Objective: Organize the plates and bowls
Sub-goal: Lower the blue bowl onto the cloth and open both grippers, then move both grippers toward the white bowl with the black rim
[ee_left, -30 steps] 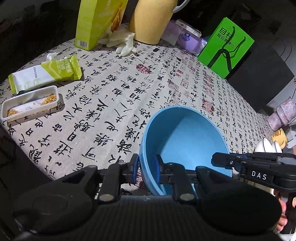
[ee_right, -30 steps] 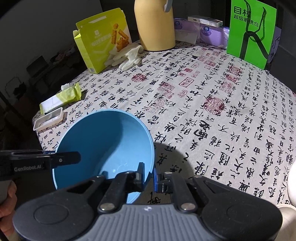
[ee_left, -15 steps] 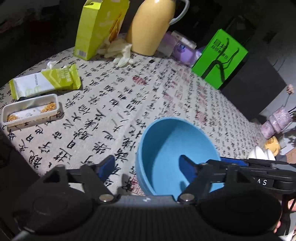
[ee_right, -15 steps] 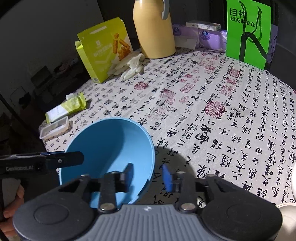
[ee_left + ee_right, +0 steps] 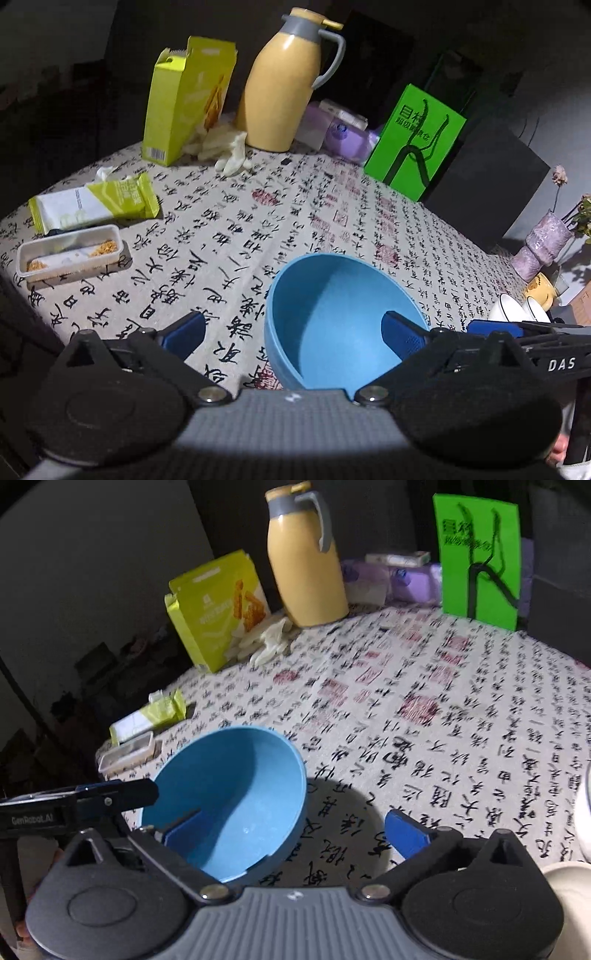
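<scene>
A blue bowl (image 5: 332, 317) stands upright on the calligraphy-print tablecloth (image 5: 229, 229) near the front edge; it also shows in the right wrist view (image 5: 229, 794). My left gripper (image 5: 291, 332) is open, its jaws wide on either side of the bowl's near-left rim, not gripping. My right gripper (image 5: 295, 829) is open too, one finger inside the bowl and one outside its right rim. White bowls (image 5: 517, 312) sit at the far right.
A yellow thermos jug (image 5: 280, 85), a lime snack box (image 5: 184, 99), white gloves (image 5: 229, 151), purple tissue packs (image 5: 343, 133) and a green sign (image 5: 413, 144) line the back. A snack packet (image 5: 92, 203) and plastic tray (image 5: 70, 253) lie left. A purple vase (image 5: 543, 243) stands right.
Both grippers were shut on the bowl's rim a second ago; both have opened, let go and drawn back a little. The bowl now rests on the cloth.
</scene>
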The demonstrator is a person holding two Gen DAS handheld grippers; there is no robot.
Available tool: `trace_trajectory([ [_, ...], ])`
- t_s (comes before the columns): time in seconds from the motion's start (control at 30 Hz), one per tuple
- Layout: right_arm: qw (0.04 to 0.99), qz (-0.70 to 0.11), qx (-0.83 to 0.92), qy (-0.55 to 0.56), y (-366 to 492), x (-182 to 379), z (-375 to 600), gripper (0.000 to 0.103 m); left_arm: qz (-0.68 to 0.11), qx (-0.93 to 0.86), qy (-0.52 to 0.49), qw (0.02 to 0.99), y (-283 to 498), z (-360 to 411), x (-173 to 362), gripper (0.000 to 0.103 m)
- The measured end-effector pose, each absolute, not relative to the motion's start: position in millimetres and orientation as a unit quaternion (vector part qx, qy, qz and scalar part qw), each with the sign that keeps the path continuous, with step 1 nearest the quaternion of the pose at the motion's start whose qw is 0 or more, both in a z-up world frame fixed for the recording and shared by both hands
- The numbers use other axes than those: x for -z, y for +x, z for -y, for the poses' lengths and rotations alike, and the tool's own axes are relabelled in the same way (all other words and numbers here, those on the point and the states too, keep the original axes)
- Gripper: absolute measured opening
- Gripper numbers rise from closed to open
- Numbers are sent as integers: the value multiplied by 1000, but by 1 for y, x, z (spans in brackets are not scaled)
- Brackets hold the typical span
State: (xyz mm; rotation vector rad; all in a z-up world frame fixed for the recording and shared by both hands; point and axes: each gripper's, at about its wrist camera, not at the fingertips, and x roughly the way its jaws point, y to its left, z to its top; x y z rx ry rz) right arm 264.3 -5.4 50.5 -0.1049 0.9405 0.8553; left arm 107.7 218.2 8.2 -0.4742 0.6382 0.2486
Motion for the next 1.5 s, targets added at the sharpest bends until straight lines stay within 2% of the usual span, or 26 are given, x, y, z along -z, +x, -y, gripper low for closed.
trace_trajectory([
  [0.3, 835, -382, -394, -40, 243, -60, 30, 103, -263, -137, -216, 930, 96, -204, -10, 103],
  [0.67, 851, -364, -379, 1, 239, -58, 66, 103, -202, -130, -181, 954, 83, -178, -17, 103],
  [1.5, 899, -308, -296, 93, 237, -42, 206, 103, -157, -53, -125, 978, 100, -91, -23, 103],
])
